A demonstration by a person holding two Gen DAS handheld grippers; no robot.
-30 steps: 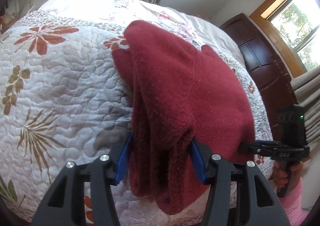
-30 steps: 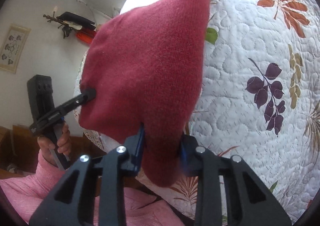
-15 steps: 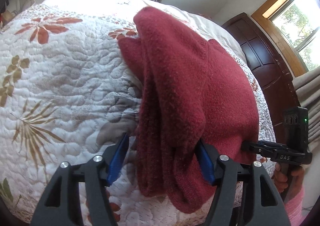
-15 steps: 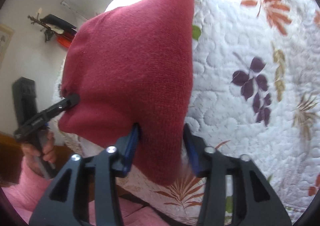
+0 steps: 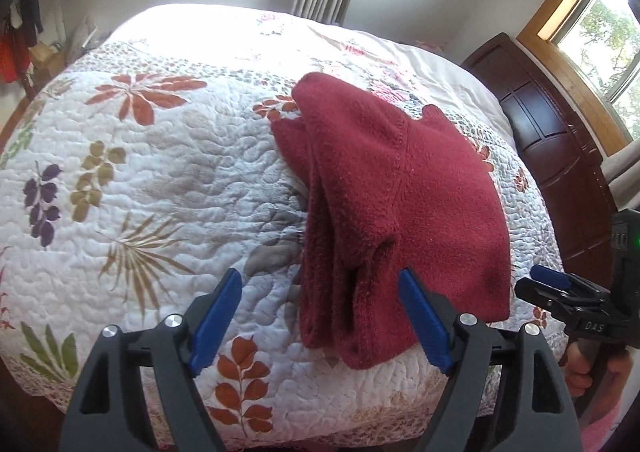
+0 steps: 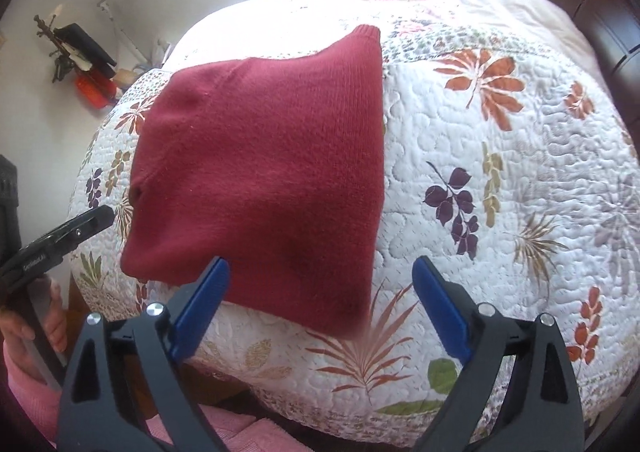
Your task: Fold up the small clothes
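Left wrist: red garment folded on quilt.

The red garment hides its lower folded layers and the quilt beneath.

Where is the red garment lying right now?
The red garment lies folded on the floral quilt near the bed's front edge, just ahead of both open grippers, left gripper and right gripper, and held by neither.
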